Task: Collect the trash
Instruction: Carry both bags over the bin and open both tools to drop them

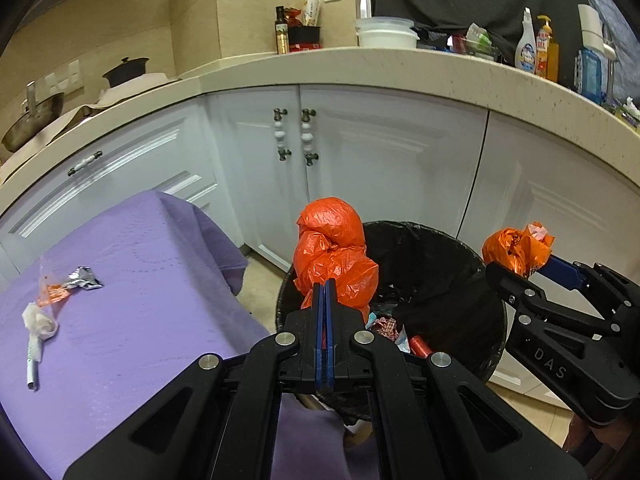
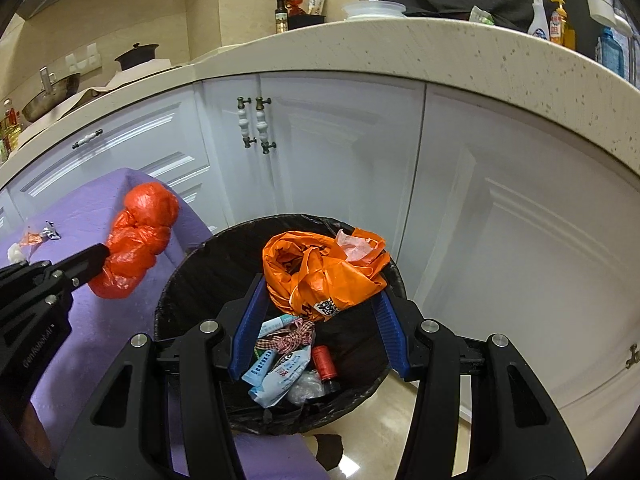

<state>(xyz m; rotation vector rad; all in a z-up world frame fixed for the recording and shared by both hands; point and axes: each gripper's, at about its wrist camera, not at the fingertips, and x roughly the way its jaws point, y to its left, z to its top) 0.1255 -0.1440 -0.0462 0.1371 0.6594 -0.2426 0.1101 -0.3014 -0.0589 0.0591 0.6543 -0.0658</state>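
The left hand-held gripper point(image 1: 325, 292) is pinched together on a red bag point(image 1: 334, 256); the right hand-held gripper point(image 2: 320, 292) clamps an orange bag point(image 2: 320, 268) over the bin point(image 2: 192, 264), seemingly ready for dropping.

bin mouth point(image 2: 224, 236): open | sides: cabinet doors point(image 2: 340, 168), purple table point(image 1: 132, 320)

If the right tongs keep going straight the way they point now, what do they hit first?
Probably the trash already lying in the black-lined bin. The right tongs hold a crumpled orange bag above the bin's open mouth and point down into it. Depth is unclear, so the bin's far wall could come first.
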